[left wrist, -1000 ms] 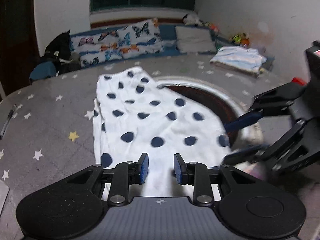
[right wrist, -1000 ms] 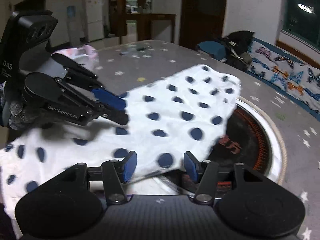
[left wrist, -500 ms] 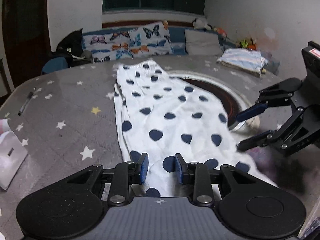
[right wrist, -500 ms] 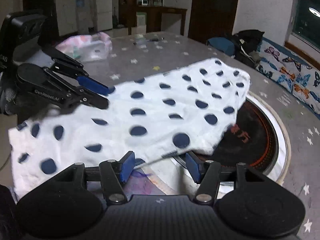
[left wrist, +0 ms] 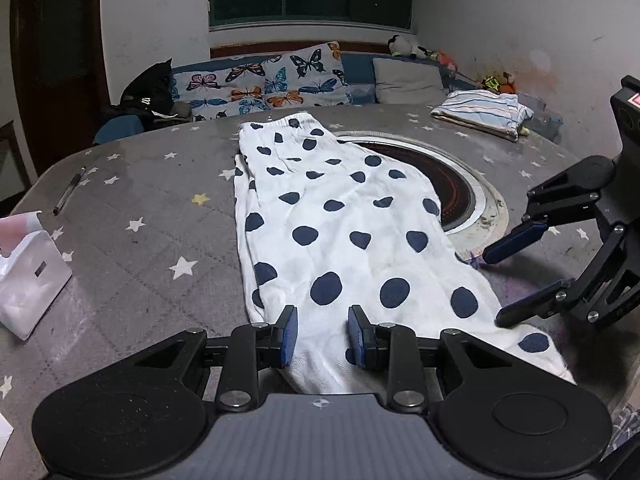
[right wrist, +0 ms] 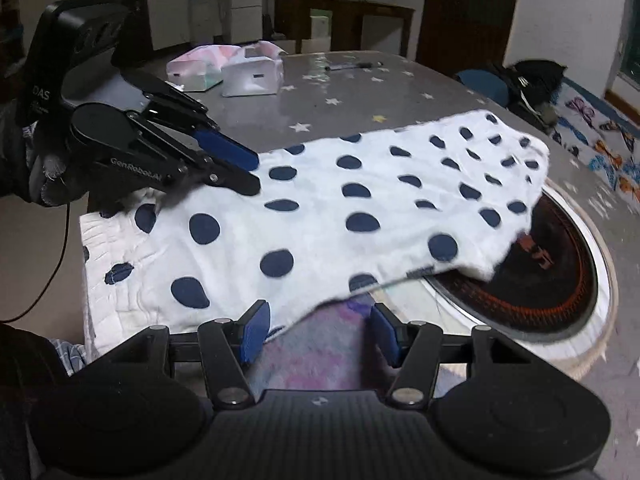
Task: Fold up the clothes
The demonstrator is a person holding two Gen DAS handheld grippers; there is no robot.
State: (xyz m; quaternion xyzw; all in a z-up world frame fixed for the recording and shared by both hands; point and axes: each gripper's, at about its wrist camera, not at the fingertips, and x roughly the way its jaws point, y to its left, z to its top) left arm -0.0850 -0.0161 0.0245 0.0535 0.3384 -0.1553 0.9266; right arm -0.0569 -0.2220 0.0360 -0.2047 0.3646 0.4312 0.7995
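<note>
The polka-dot garment [left wrist: 348,232] has been drawn out lengthwise along the desk [left wrist: 132,216] and is now laid flatter, its near end hanging over the desk edge. More of the round inset [left wrist: 452,184] has been uncovered. The left tool [left wrist: 322,336] and the right tool [right wrist: 316,330] have been pulled back toward the near edge, and the right tool's jaws are closing, with only the cloth's edge between them.

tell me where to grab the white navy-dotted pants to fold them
Probably the near leg-hem corners of the white navy-dotted pants, from the near table edge: the hem end lies closest, the garment runs lengthwise toward its far waistband, and both the left gripper and right gripper sit there.
</note>
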